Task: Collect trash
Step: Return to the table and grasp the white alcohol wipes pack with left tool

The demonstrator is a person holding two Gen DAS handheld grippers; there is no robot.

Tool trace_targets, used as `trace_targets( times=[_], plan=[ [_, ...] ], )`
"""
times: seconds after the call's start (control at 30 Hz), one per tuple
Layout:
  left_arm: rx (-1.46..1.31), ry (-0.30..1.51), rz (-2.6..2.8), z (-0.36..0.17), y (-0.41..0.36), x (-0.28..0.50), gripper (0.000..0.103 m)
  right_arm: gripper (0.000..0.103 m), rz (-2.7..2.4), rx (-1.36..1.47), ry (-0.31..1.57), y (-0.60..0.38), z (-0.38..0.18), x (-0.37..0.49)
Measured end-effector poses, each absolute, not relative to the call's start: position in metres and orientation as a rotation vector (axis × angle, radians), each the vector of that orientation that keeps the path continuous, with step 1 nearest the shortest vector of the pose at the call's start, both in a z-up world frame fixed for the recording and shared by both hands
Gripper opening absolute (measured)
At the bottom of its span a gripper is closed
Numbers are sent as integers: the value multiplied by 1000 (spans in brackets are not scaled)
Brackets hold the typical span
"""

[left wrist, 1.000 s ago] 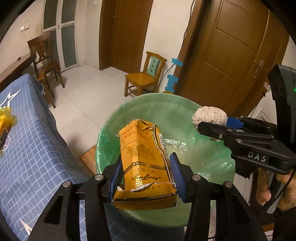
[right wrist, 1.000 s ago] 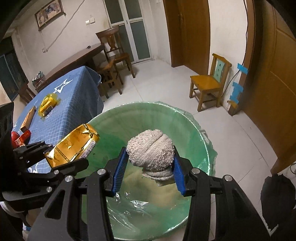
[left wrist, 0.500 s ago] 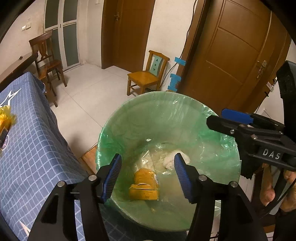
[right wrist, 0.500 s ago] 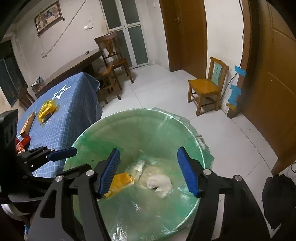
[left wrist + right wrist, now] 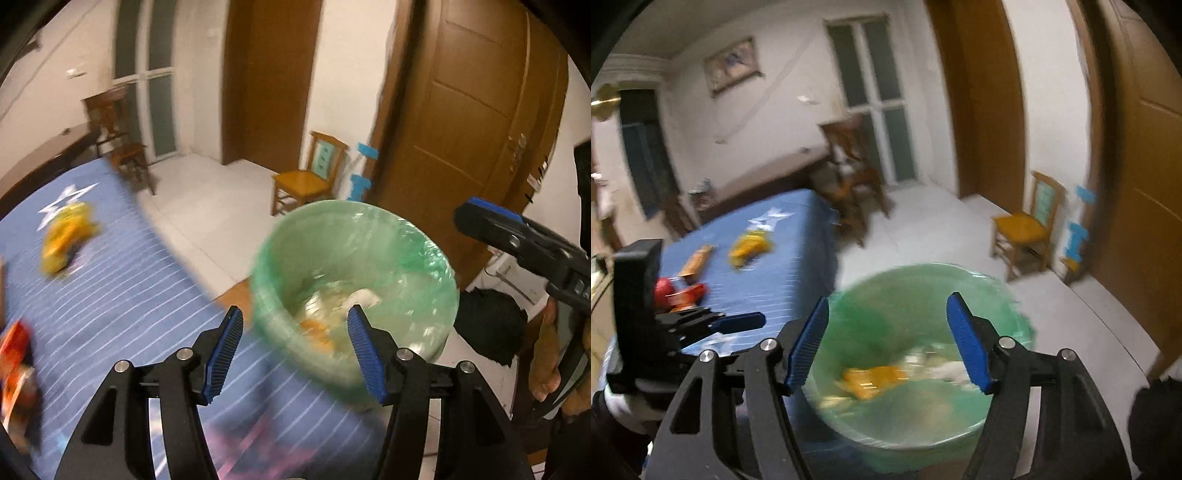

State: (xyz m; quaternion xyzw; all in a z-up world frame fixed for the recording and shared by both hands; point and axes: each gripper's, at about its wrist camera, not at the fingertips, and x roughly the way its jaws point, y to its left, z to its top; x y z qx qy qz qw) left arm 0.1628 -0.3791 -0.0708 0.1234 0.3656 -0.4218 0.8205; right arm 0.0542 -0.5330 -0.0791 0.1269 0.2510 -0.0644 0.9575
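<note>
White floor tiles and brown wooden doors frame the scene, with a green-lined trash bin [image 5: 354, 288] standing just beside the blue checked desk [image 5: 140, 280]. Inside the bin lie a yellow-orange carton [image 5: 871, 376] and a pale crumpled wad [image 5: 951, 369], so that share of the collecting looks done. Both views are smeared by motion, so finer detail of the bin's contents cannot be made out. The left tongs [image 5: 293, 354] stand apart with nothing between the blue pads, framing the bin's near rim and the desk edge. The right tongs [image 5: 888, 339] are opening wider, also empty, with the bin's interior showing between them. Well away from the bin, toward the far end of the desk near its white star print, a crumpled yellow wrapper [image 5: 66, 232] waits. Further from the bin, on the desk's left side, lie an orange-brown packet [image 5: 696, 260] and some red packaging [image 5: 679, 291], the latter just behind the left tongs as the right camera sees them. These pieces appear to be what is left. A small yellow wooden chair [image 5: 306, 177] stands on the floor beyond the bin, against the wall. Judging from the empty tongs, the next job is likely a reach over the desk for more litter.
</note>
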Motion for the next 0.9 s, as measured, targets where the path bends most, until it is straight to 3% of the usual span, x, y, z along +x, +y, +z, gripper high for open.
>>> trace_targets(
  times=[0.47,0.6,0.9],
  plan=[
    [31,737,-478,-39,-82,162,61,64,285,111,598,-355,-99,93],
    [-56,705,-286,-38,-6,166,69,69,364,72,650,-313,-112,96],
    [49,818,-147,-79,36,189,73,69,451,-36,735,-245,-141,101]
  ],
)
